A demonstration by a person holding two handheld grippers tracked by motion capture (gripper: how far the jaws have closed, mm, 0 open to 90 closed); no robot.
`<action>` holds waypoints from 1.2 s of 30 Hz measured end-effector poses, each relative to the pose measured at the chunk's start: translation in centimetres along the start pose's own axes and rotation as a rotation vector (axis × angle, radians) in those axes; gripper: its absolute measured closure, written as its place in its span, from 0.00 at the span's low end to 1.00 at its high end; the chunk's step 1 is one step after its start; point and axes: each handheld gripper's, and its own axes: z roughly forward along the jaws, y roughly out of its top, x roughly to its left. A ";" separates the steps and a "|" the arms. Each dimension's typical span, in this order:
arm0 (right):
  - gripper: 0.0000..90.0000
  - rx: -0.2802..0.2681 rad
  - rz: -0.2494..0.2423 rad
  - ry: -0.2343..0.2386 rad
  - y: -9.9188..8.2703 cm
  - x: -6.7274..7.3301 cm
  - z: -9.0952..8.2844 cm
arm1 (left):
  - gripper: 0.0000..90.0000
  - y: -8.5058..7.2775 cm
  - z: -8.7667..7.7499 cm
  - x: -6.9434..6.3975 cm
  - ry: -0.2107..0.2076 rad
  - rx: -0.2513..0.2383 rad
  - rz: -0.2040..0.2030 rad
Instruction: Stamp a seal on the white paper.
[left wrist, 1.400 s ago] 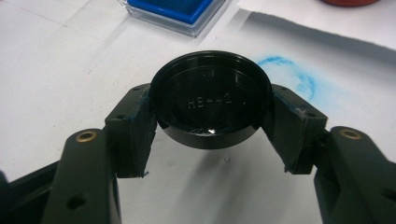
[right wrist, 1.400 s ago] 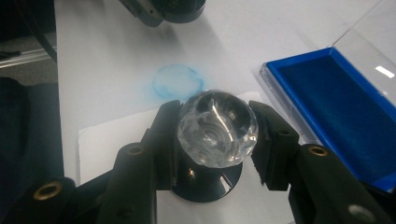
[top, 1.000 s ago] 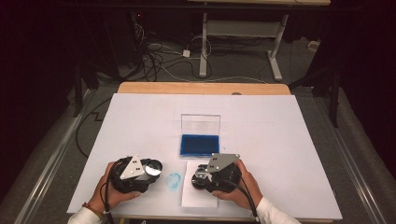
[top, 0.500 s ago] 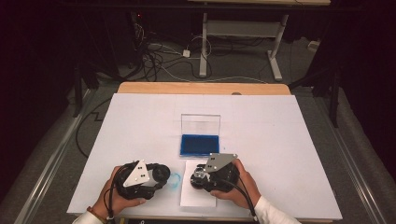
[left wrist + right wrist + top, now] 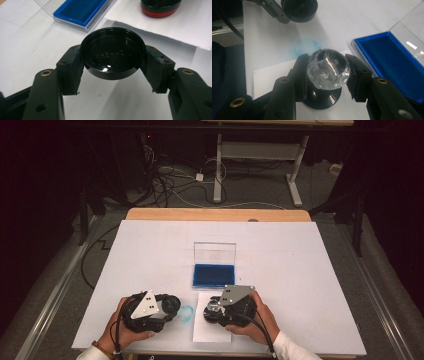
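Stamp with a clear knob (image 5: 328,68) stands on the white paper sheet (image 5: 269,72), clamped by the right gripper (image 5: 327,75); black cap (image 5: 113,52) sits gripped in the left gripper (image 5: 113,67), near the blue ink pad (image 5: 81,11).

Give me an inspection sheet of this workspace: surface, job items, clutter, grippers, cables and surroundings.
Surface: white table with a faint blue ring mark.
Job's things: black cap; stamp with clear knob standing on paper sheet; open blue ink pad.
Clutter: nothing seen.
Grippers: left gripper shut on the cap; right gripper shut on the knob.
Cables: tangle of cables on the floor beyond the table.
Surroundings: dark room, desk frame behind.
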 end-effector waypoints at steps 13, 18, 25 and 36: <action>0.63 -0.032 -0.003 -0.014 0.3 0.2 -0.5 | 0.40 -0.2 -0.2 0.3 0.011 0.007 -0.001; 0.63 -0.021 -0.003 -0.014 0.5 0.2 -0.4 | 0.40 -0.2 -0.2 0.3 0.011 0.007 -0.001; 0.63 0.011 -0.039 -0.043 0.5 0.4 -0.2 | 0.40 -0.2 -0.1 0.3 0.010 0.007 -0.003; 0.63 0.007 -0.012 -0.018 0.3 0.1 -0.1 | 0.40 -0.2 0.0 0.2 0.007 0.010 -0.003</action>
